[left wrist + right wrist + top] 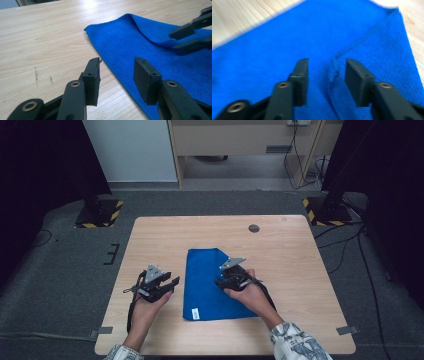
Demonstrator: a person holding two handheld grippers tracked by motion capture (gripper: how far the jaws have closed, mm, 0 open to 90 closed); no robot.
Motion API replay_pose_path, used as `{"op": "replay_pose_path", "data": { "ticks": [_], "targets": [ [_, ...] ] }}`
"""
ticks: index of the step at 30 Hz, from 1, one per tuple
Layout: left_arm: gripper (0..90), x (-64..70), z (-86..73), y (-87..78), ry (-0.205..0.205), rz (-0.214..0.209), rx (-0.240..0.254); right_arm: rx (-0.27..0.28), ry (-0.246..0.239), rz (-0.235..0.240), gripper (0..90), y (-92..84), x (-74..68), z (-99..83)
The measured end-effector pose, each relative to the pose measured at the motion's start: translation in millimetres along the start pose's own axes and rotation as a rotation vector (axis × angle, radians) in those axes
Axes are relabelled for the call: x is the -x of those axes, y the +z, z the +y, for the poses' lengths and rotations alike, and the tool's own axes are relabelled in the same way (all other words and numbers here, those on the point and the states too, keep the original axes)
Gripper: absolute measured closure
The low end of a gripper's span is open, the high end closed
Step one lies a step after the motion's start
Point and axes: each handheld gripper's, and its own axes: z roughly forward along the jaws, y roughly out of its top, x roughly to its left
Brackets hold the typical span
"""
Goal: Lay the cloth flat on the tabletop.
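A blue cloth point(205, 285) lies folded flat on the wooden table point(280, 250). My left gripper point(172, 282) sits just off the cloth's left edge, held in a hand. In the left gripper view its jaws point(116, 72) stand open, with the cloth's point(140, 42) edge running under the gap and nothing gripped. My right gripper point(220, 282) hovers over the cloth's right half, and it also appears in the left gripper view point(190, 37). In the right gripper view it point(327, 75) is open above the cloth point(287, 37), with a folded edge running between the jaws.
A small white tag point(195, 313) marks the cloth's near left corner. A round cable hole point(254, 228) sits near the table's far edge. Black stands with yellow-striped bases point(100, 212) point(325, 212) flank the table on the grey floor.
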Motion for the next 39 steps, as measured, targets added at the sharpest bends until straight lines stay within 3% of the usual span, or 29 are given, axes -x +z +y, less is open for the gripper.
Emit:
{"op": "replay_pose_path", "data": {
  "ticks": [1, 3, 6, 9, 15, 19, 20, 22, 24, 27, 32, 39],
  "targets": [
    [56.4, 0.3, 0.1, -0.1, 0.001, 0.0, 0.001, -0.028, -0.009, -0.014, 69.5, 3.5, 1.4, 0.6],
    [56.4, 0.5, 0.1, -0.3, 0.002, -0.002, 0.002, -0.033, -0.02, -0.026, 82.3, 4.4, 4.6, 2.2],
    [56.3, -0.3, 0.1, -1.0, 0.003, -0.003, 0.003, -0.026, -0.02, -0.06, 87.9, -0.2, 15.5, 6.2],
    [56.3, -1.2, 0.2, -2.6, 0.0, -0.005, 0.008, -0.022, -0.031, -0.145, 88.0, -9.1, 38.7, 9.2],
    [55.7, -3.5, -1.7, -6.9, 0.005, 0.005, 0.008, -0.03, 0.072, -0.342, 87.8, -17.8, 106.5, 5.1],
    [55.7, -4.2, -4.4, -9.7, 0.003, 0.006, 0.009, -0.037, 0.142, -0.405, 86.4, -8.9, 136.0, 2.7],
    [55.7, -4.6, -4.6, -10.2, -0.001, 0.007, 0.01, -0.039, 0.158, -0.409, 81.5, -5.0, 140.6, 2.3],
    [55.7, -6.5, -5.1, -11.5, -0.009, 0.009, 0.015, -0.041, 0.213, -0.448, 62.1, 1.3, 147.4, 1.5],
    [55.6, -8.6, -5.6, -11.5, -0.013, 0.009, 0.016, 0.0, 0.258, -0.454, 52.2, -1.7, 148.3, 1.0],
    [54.7, -9.9, -6.4, -10.1, -0.014, 0.011, 0.012, 0.045, 0.285, -0.47, 39.6, -11.6, 142.1, 1.3],
    [45.4, -7.3, 0.1, -4.4, 0.003, -0.024, 0.008, 0.108, 0.296, -0.391, 28.4, -32.8, 121.2, -3.0],
    [26.0, 4.9, 9.1, 13.5, 0.054, -0.047, -0.047, 0.175, 0.293, -0.262, 16.2, -50.5, 84.5, -10.7]
  ]
}}
